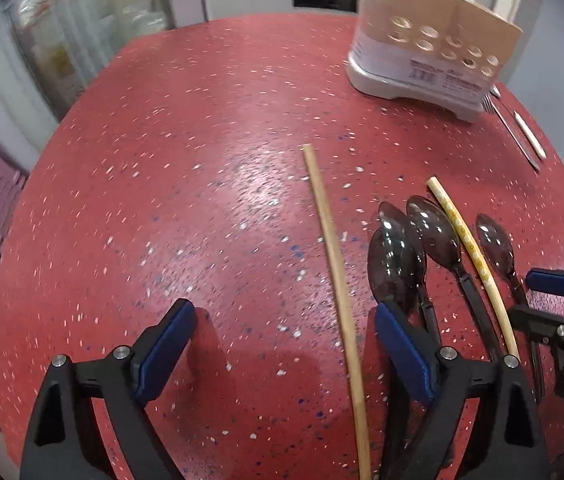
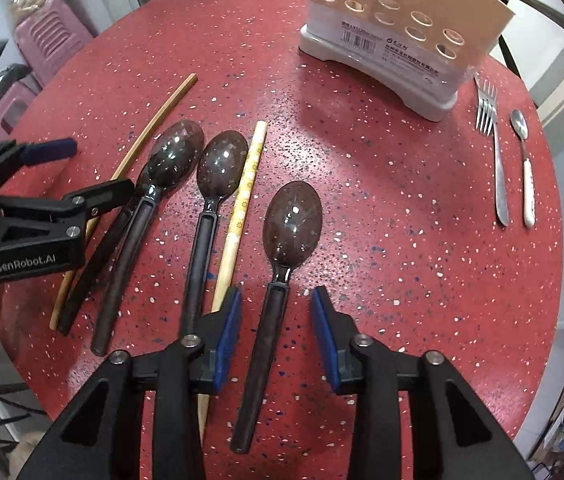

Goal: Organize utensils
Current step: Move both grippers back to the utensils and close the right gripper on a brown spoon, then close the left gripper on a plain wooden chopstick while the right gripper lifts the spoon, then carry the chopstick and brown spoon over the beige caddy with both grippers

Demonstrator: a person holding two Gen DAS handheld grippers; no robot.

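Straddling the dark spoon (image 2: 282, 280), whose handle runs lengthwise up mid-frame, the right gripper (image 2: 276, 336) stands part-open, pads not touching it

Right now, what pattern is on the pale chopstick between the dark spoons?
Small yellow flowers on cream; right wrist view.

You're in a home kitchen or dining corner: round red speckled table (image 2: 401, 208), perforated cutlery holder (image 2: 393, 32) with its label on, spoons, fork (image 2: 493, 152) and chopsticks laid out, pink plastic stool (image 2: 48, 46) beside the table, glass-front cabinet (image 1: 82, 28) behind.
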